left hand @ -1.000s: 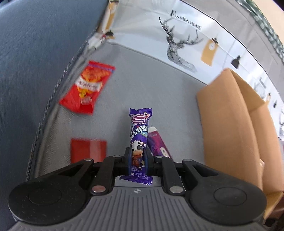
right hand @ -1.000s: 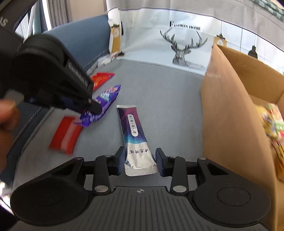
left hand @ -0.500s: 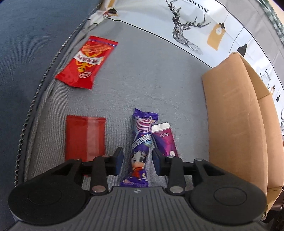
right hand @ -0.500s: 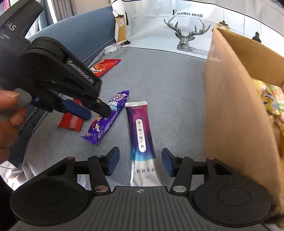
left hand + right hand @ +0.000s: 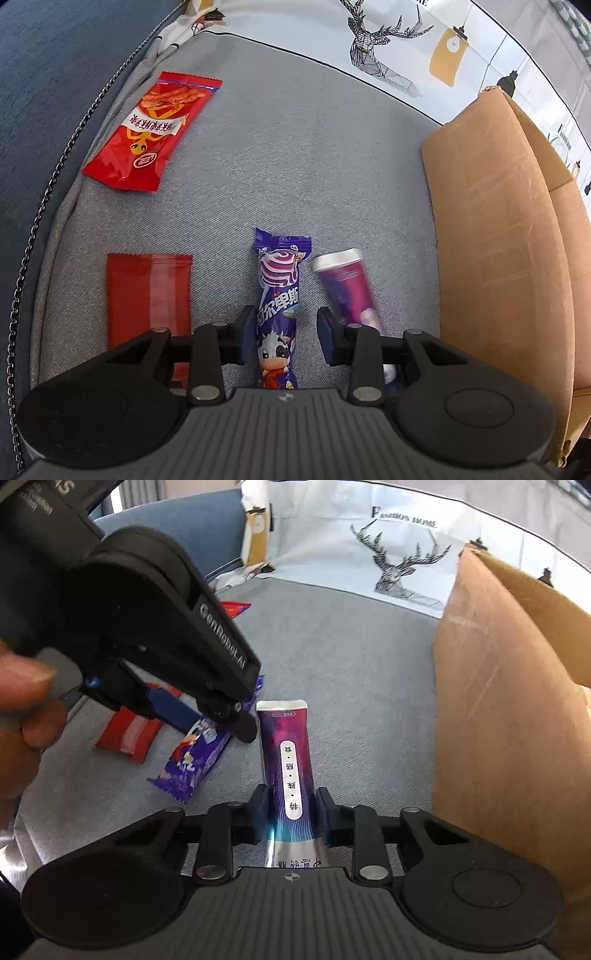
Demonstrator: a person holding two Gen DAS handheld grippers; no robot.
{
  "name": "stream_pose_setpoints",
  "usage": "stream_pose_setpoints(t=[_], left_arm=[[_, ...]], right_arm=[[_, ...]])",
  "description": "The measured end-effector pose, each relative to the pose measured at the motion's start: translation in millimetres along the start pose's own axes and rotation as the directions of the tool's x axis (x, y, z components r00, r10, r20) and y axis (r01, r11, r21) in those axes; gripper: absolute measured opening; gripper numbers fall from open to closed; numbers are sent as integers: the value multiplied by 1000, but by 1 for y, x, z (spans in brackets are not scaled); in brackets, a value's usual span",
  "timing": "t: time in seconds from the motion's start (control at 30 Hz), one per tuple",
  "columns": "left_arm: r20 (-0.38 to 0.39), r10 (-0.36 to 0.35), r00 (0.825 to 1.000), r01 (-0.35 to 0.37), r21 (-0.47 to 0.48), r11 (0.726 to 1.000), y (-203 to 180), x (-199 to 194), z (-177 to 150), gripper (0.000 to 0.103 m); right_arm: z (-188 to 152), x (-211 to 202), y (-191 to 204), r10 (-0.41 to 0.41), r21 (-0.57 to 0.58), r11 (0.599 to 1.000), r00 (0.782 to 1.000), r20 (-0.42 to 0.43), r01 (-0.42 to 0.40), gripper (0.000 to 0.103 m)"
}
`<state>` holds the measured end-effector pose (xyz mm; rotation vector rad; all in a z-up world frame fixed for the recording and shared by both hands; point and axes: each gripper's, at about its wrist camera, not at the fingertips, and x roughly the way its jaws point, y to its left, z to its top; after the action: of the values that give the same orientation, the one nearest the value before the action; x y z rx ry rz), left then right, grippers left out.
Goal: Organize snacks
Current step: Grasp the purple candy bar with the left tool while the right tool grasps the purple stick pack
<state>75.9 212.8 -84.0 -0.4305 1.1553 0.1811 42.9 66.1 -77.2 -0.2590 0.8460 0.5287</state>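
A purple candy bar with a cartoon cow lies on the grey sofa cushion. My left gripper stands open over it, its right pad clear of the wrapper. In the right wrist view the same left gripper hovers over the candy bar. Beside it lies a purple-pink stick sachet, and my right gripper is closing on its lower half, both pads against its sides. The sachet shows blurred in the left wrist view.
An open cardboard box stands at the right, with its wall close to the sachet. A red printed snack packet and a plain red packet lie at the left. A person's hand holds the left gripper.
The left gripper has opened and let go of the purple candy bar, which now lies on the cushion. The right gripper's jaws widened, then closed onto the sachet.
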Motion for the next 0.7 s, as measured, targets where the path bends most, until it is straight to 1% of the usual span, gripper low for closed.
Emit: stream_pose_setpoints(t=[0.07,0.17,0.23,0.3,0.37,0.47,0.53,0.6,0.7], left_arm=[[1,4,1000,-4,8,1000,-2,0,0,39],[1,5,1000,-5,16,1000,-2,0,0,37],[3,16,1000,-16,22,1000,-3,0,-1,32],[4,27,1000,-28,35,999,-3,0,-1,22],[6,30,1000,-30,37,999,-3,-1,-1,18],[10,27,1000,-27,28,999,-1,-2,-1,17],[14,26,1000,-26,25,999,-1,-3,0,17],[16,24,1000,-24,22,999,-1,-4,0,17],[19,25,1000,-26,16,1000,0,-5,0,17]], right_arm=[[2,-3,-2,-27,8,1000,999,17,27,25],[2,-2,-1,-27,-5,1000,1000,8,27,25],[0,1,-2,-27,-8,1000,999,-17,27,27],[-1,4,-3,-19,-2,1000,999,-30,19,31],[0,4,-5,-13,4,1000,999,-31,13,31],[0,4,-6,-4,10,1000,1000,-26,4,30],[0,4,-7,3,7,1000,1000,-17,-3,25],[0,1,-10,11,18,1000,1000,4,-11,22],[3,-4,-10,17,25,1000,999,39,-18,22]])
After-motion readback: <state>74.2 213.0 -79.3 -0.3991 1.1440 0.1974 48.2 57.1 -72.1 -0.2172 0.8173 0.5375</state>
